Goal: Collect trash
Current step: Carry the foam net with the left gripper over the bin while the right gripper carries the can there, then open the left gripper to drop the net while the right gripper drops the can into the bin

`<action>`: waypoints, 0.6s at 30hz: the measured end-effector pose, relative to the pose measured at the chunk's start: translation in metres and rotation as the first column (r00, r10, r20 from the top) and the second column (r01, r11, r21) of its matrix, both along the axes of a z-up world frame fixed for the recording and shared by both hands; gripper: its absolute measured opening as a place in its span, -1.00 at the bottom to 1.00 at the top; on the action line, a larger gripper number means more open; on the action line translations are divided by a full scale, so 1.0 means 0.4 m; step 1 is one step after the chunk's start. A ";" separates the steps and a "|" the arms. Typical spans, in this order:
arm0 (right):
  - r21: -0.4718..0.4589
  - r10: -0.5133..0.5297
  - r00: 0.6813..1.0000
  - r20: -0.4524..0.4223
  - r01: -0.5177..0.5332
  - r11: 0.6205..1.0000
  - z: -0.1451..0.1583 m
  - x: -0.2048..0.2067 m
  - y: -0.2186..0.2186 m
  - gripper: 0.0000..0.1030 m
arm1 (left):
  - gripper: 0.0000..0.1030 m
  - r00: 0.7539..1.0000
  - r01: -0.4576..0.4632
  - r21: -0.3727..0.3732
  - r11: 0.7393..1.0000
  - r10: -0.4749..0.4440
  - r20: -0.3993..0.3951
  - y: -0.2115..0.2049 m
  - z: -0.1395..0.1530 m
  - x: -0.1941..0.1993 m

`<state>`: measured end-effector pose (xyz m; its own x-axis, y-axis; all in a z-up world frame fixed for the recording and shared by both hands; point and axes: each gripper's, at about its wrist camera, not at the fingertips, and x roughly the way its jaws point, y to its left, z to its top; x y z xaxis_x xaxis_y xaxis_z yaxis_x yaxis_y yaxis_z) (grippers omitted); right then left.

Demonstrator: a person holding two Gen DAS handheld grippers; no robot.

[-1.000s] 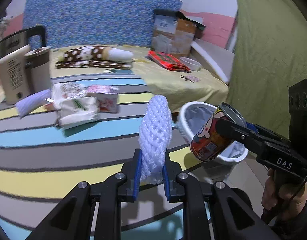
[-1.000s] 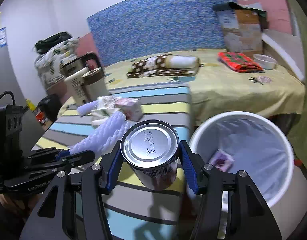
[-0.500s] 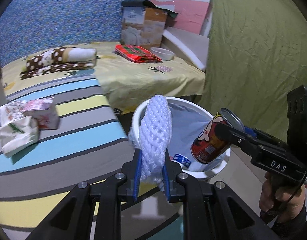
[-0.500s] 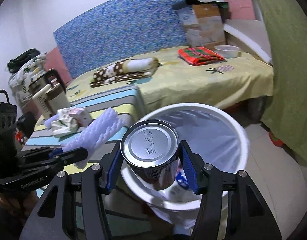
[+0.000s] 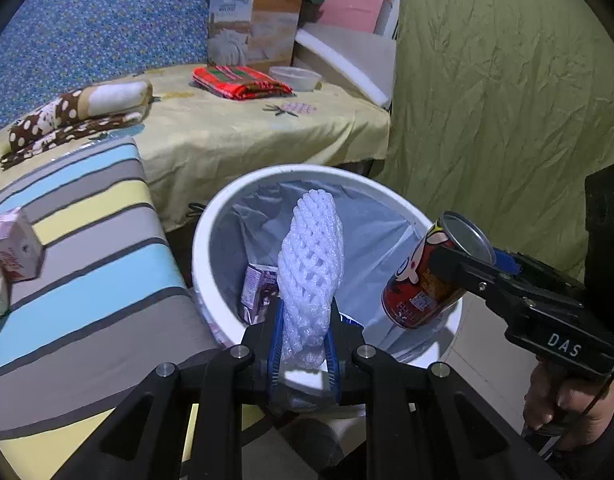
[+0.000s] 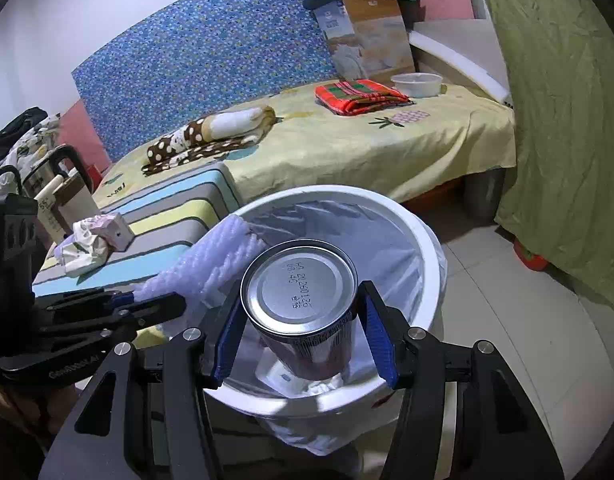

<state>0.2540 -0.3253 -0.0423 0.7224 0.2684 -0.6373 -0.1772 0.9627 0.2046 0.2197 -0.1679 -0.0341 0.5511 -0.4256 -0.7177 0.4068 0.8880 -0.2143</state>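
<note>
Over white bin (image 5: pixel 211 220) rim: foam net (image 5: pixel 311 276), can (image 6: pixel 303 312) gripped, apart.

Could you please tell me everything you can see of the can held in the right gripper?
The can is a metal drinks tin with a red, cartoon-printed wrap and a plain silver end stamped with a date code. It looks undented. The right gripper clamps its sides between blue pads, holding it tilted above the white bin, over the liner and rubbish inside. Nothing else touches it.
</note>
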 end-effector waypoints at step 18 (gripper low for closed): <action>-0.016 -0.031 0.996 -0.080 0.030 0.999 -0.043 0.010 -0.027 0.11 | -0.35 0.999 0.038 0.037 0.999 -0.037 -0.037 -0.035 -0.045 0.020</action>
